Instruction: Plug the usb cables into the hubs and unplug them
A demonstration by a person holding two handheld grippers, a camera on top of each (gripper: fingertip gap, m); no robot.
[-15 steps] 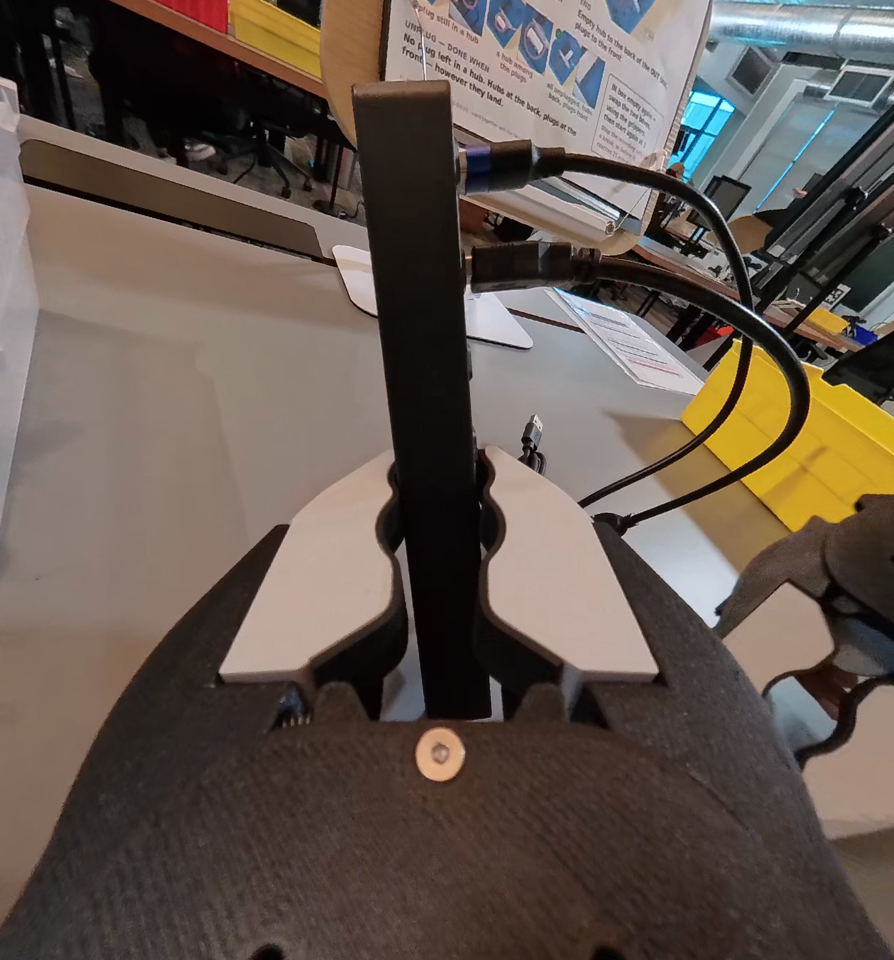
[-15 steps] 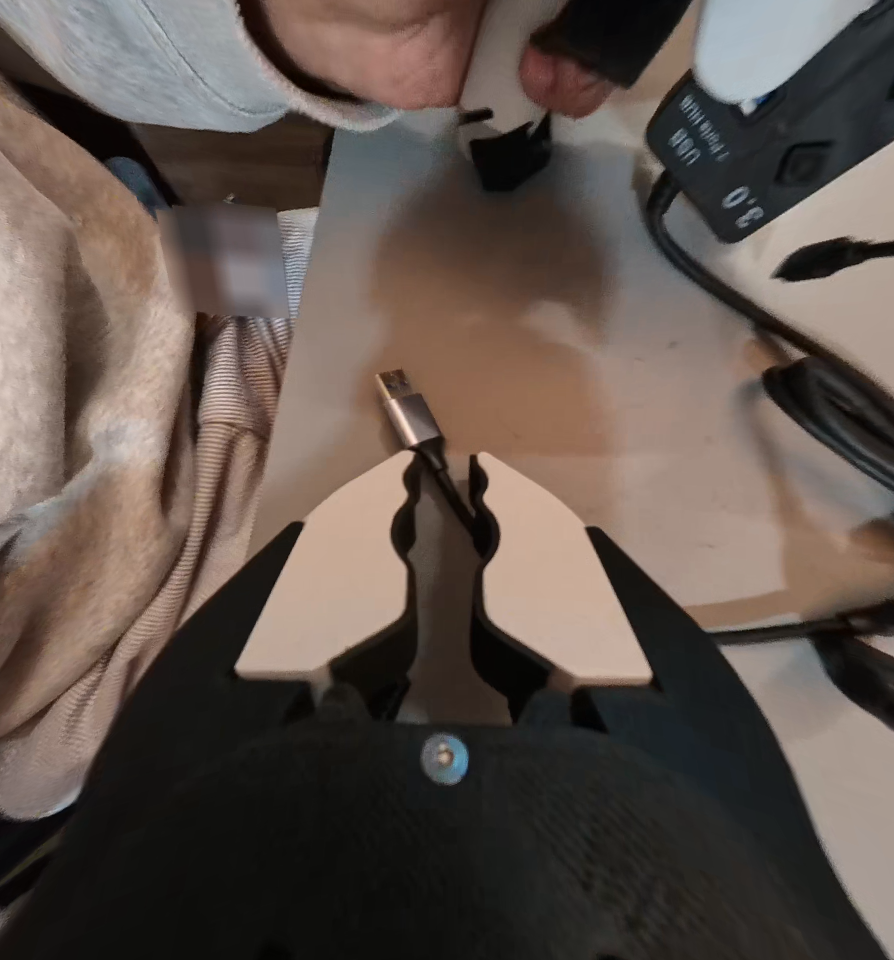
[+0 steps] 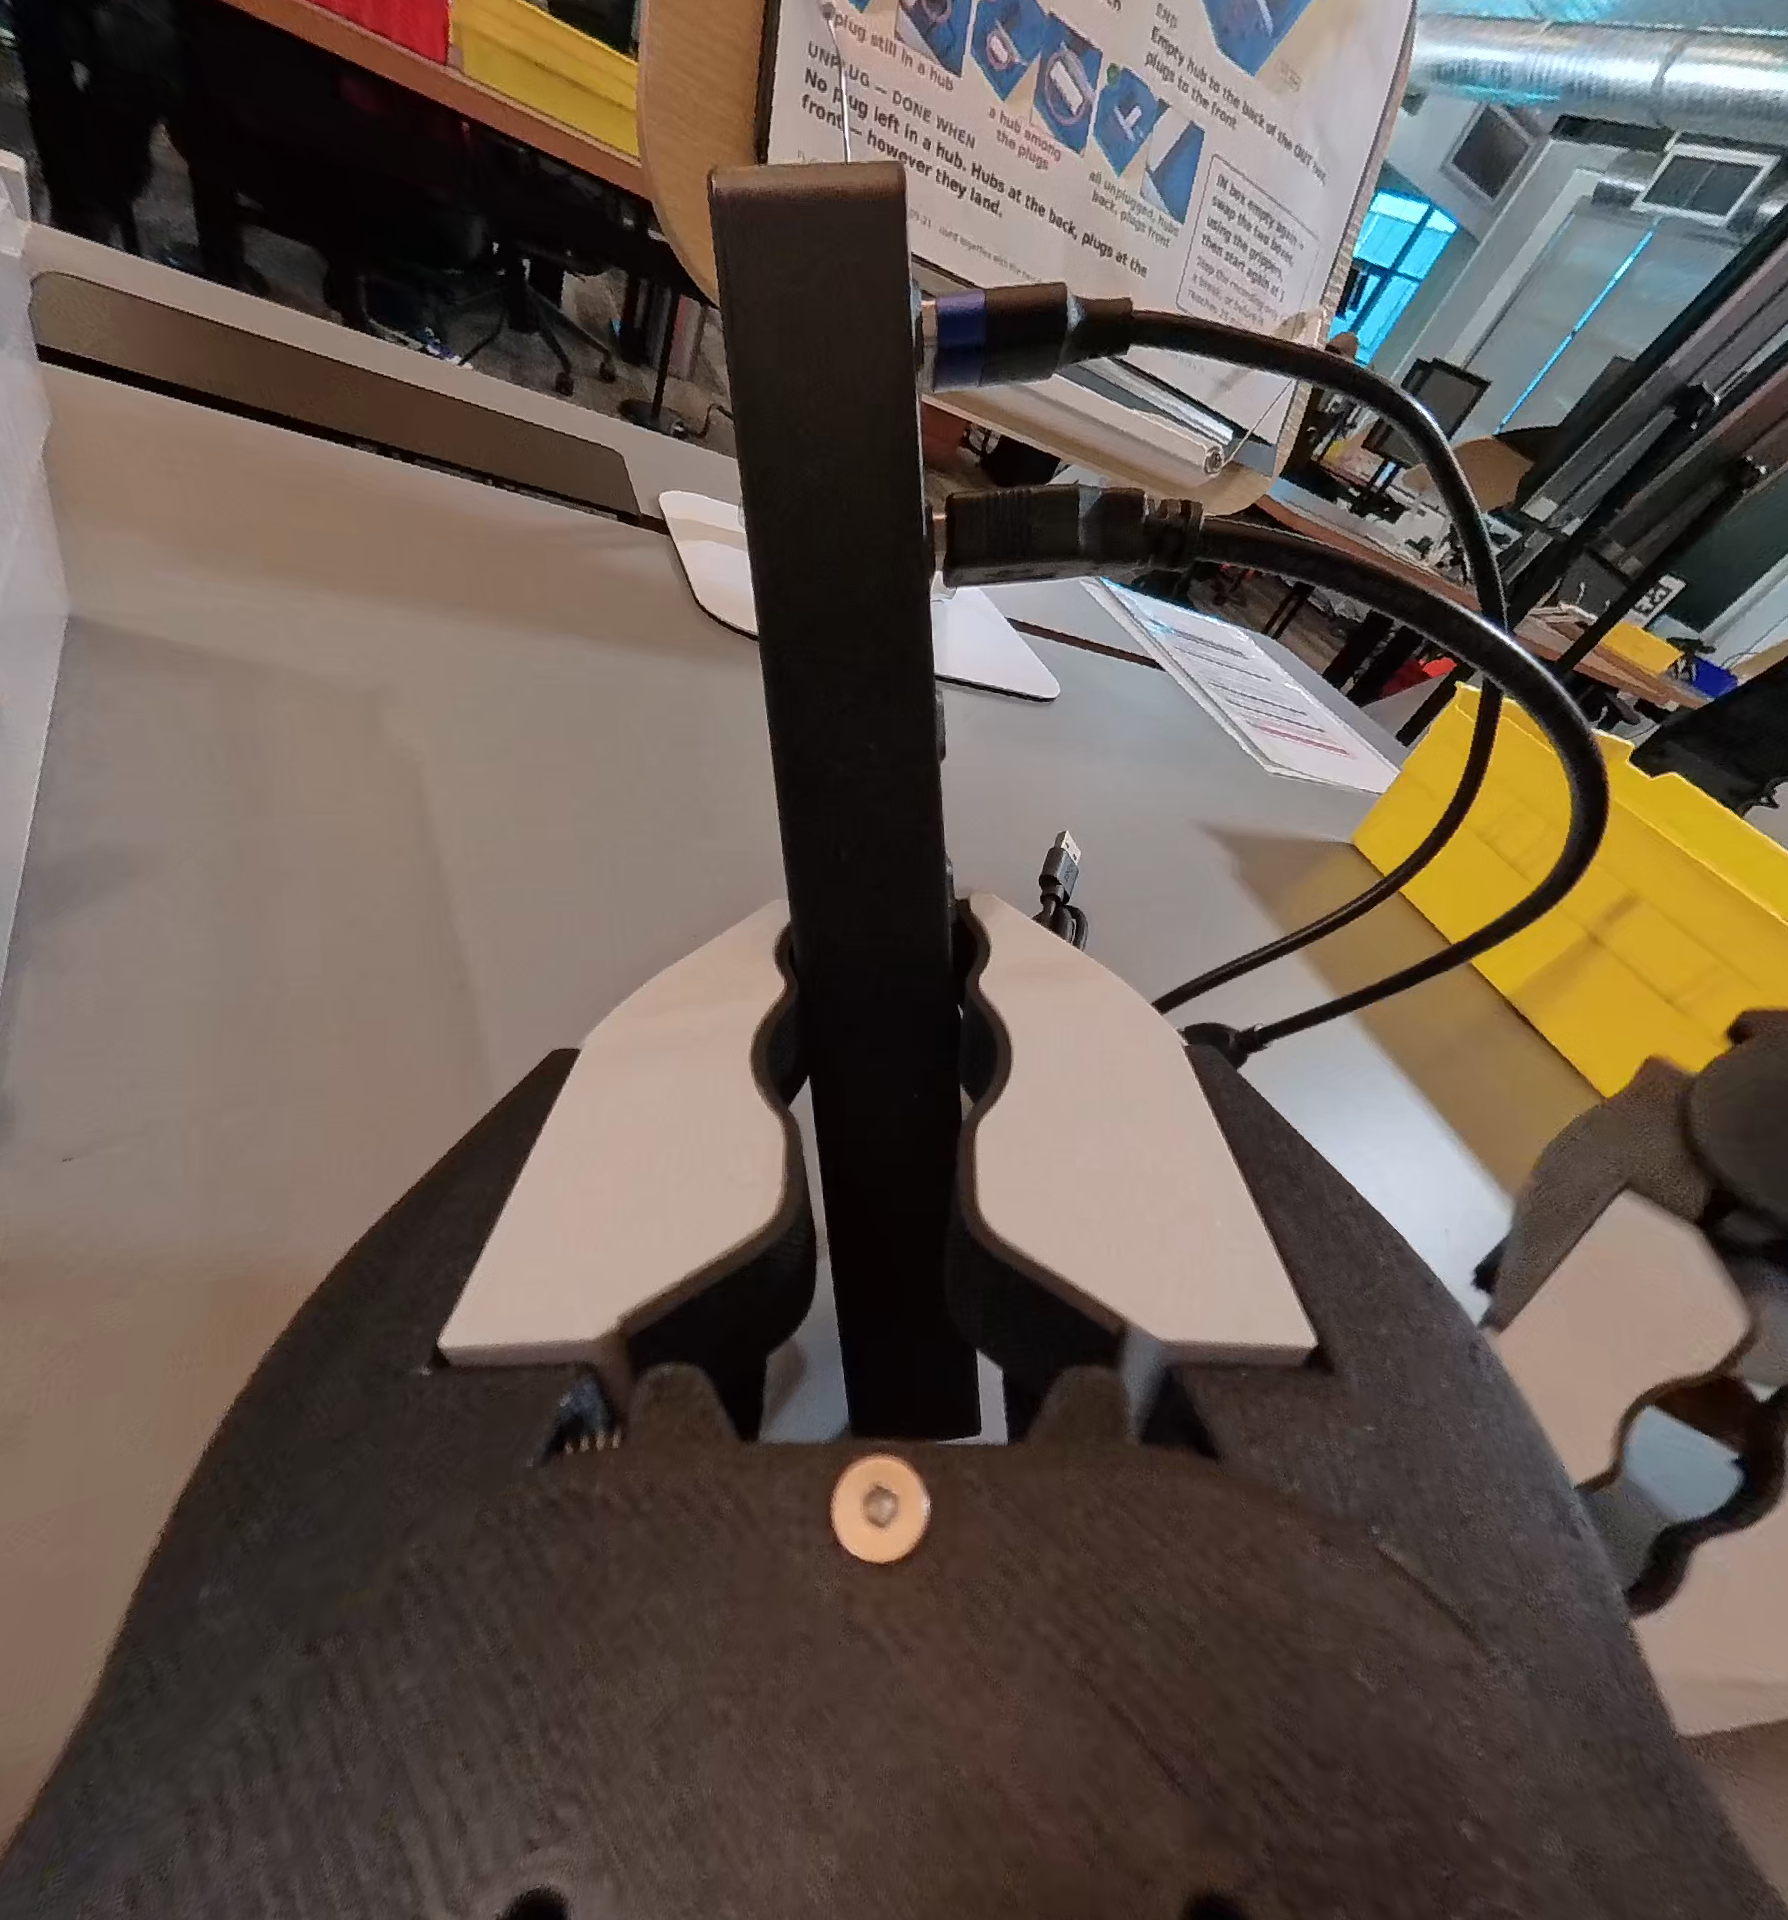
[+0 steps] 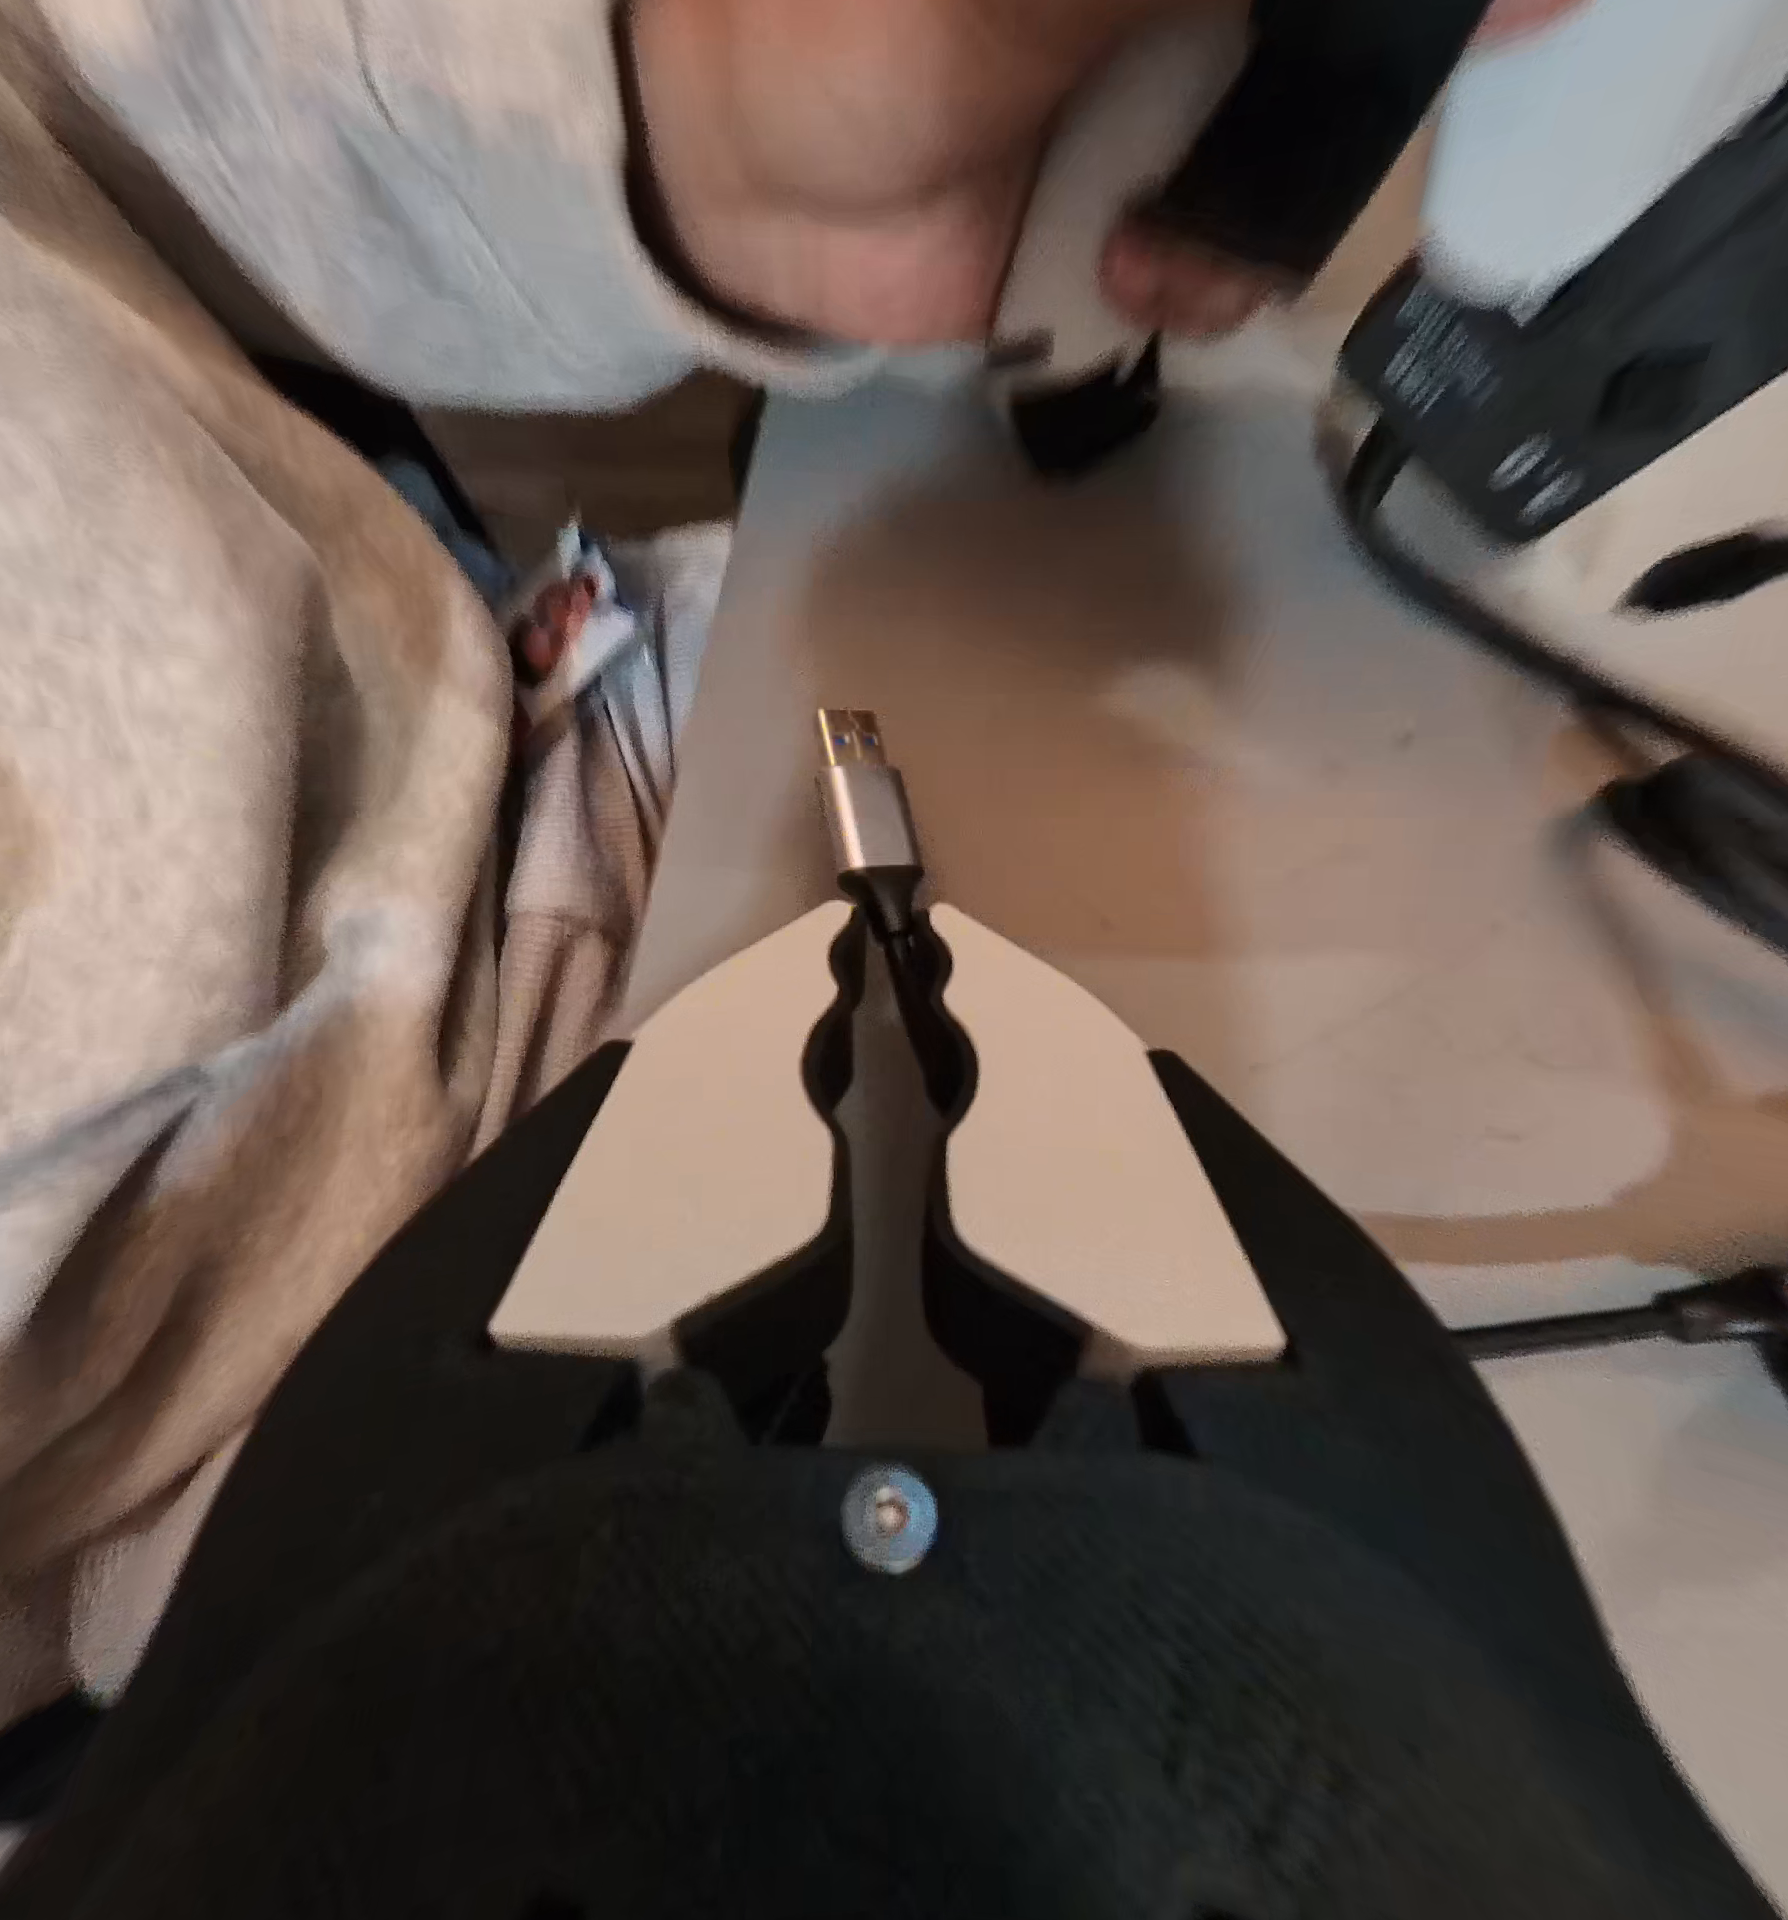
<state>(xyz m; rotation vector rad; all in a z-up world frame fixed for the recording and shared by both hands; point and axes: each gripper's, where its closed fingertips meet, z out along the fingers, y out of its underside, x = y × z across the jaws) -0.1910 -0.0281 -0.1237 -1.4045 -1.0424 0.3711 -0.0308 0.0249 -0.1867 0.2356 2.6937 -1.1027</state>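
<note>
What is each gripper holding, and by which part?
Left gripper: black hub, by its lower end. Right gripper: silver plug's cable, just behind the plug.

The left wrist view sits low behind its own tool (image 3: 874, 935), looking forward and slightly up across the pale grey bench (image 3: 350, 831) toward a yellow plastic bin (image 3: 1648, 935). The right wrist view looks steeply down, close to the same bench (image 4: 1233, 935), facing the person's beige sleeve (image 4: 194, 831). Both views share the long black rectangular hub (image 3: 838, 623) (image 4: 1617, 343).
</note>
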